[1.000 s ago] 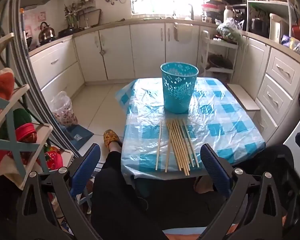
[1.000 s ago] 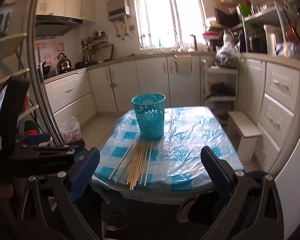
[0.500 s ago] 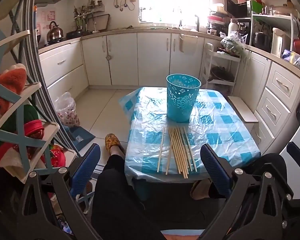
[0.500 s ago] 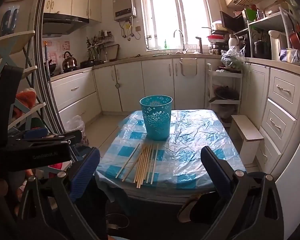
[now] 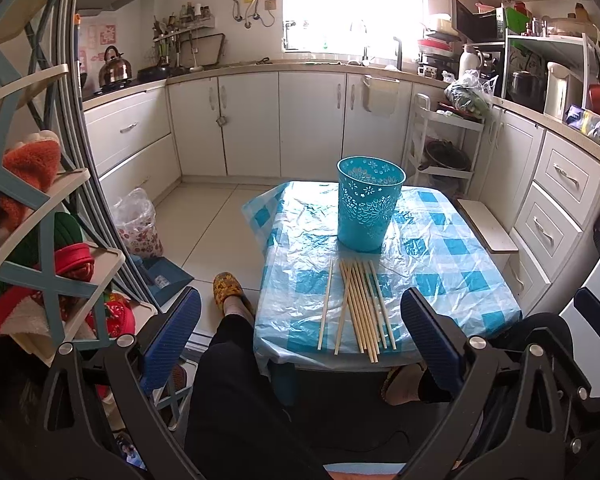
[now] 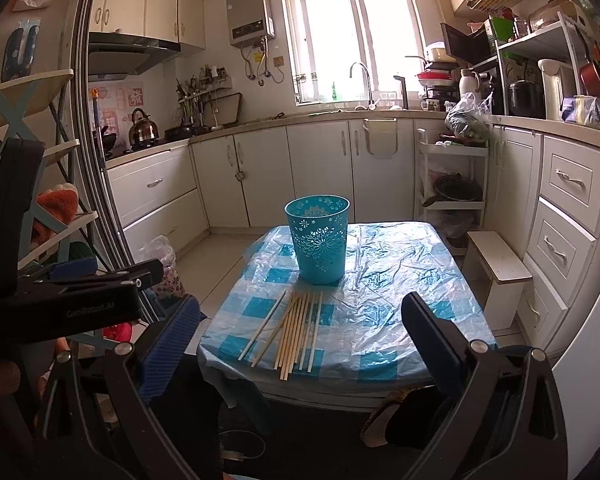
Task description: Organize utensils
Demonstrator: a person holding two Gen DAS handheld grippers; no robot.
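Several wooden chopsticks (image 5: 360, 306) lie side by side on the near part of a small table with a blue-checked plastic cover (image 5: 440, 256); they also show in the right wrist view (image 6: 296, 326). A teal perforated basket (image 5: 369, 202) stands upright behind them, also in the right wrist view (image 6: 318, 238). My left gripper (image 5: 300, 336) is open and empty, held short of the table's near edge. My right gripper (image 6: 300, 338) is open and empty, also short of the table. The left gripper's body shows at the left of the right wrist view (image 6: 68, 304).
A shelf rack with cloths (image 5: 40, 240) stands close on the left. The person's legs and a slippered foot (image 5: 228, 288) are below the table's near left corner. A white step stool (image 5: 488, 228) and cabinet drawers (image 5: 556, 208) lie to the right.
Both views have tilted upward and pulled back slightly, so the table and chopsticks sit lower and a bit farther. Both grippers stay open and empty.
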